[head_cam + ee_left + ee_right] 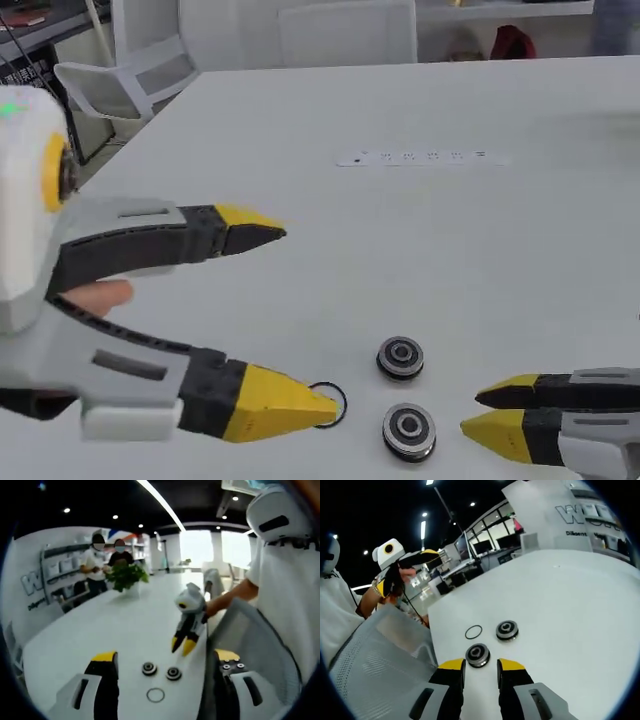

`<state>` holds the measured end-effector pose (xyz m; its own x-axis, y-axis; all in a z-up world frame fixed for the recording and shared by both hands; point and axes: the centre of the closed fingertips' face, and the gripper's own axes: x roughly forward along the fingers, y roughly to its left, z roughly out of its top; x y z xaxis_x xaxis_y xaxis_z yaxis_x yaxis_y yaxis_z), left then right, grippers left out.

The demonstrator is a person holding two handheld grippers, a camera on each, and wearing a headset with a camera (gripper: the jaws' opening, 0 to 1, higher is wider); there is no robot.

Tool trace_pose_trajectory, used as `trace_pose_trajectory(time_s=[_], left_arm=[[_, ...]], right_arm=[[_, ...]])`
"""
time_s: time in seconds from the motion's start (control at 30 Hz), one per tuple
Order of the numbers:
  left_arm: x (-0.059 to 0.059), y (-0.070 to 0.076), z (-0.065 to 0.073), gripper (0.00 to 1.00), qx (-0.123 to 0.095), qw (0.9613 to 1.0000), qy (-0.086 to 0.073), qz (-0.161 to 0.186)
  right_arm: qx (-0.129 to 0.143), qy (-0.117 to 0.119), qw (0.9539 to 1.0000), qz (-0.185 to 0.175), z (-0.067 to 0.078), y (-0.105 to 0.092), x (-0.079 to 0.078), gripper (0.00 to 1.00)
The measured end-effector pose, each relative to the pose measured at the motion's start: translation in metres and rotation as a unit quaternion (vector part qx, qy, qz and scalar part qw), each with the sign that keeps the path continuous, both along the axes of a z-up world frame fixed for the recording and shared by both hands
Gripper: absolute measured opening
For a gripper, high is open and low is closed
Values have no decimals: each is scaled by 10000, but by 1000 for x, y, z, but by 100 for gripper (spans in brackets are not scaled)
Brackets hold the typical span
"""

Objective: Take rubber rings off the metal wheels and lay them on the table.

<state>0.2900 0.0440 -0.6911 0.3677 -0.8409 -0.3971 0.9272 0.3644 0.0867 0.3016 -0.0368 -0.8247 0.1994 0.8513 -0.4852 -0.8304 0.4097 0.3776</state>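
Two black-rimmed metal wheels [401, 358] [409, 430] lie flat near the front of the white table [420, 250]. A loose thin rubber ring [332, 404] lies to their left, partly hidden by the lower fingertip [295, 403] of my left gripper [298, 318], which hovers wide open and holds nothing. In the left gripper view, the ring [155, 695] and both wheels [149, 668] [173, 673] lie ahead between the jaws. My right gripper [472, 413] is narrowly open to the right of the nearer wheel. That wheel [478, 655] sits just beyond its tips; the other wheel [507, 630] and ring [473, 632] lie farther.
A white power strip [420, 157] lies mid-table. White chairs [130, 70] stand beyond the far-left corner. A grey mesh chair [380, 650] is close to the table's near edge. A potted plant [127, 575] stands far along the table, with two people behind it.
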Motion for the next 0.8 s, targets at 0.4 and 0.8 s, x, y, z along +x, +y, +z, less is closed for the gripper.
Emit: trace_pose_trajectory(time_s=[0.4,0.8], left_arm=[[19,-45,-26,63,213,9987,-37,-461],[19,-67,-80,49,418,9963,344,-668]], right_arm=[[-56,8,9999,91,-11,3,-3,22],[-296,-164,9986,401,-22,14,-2,23]])
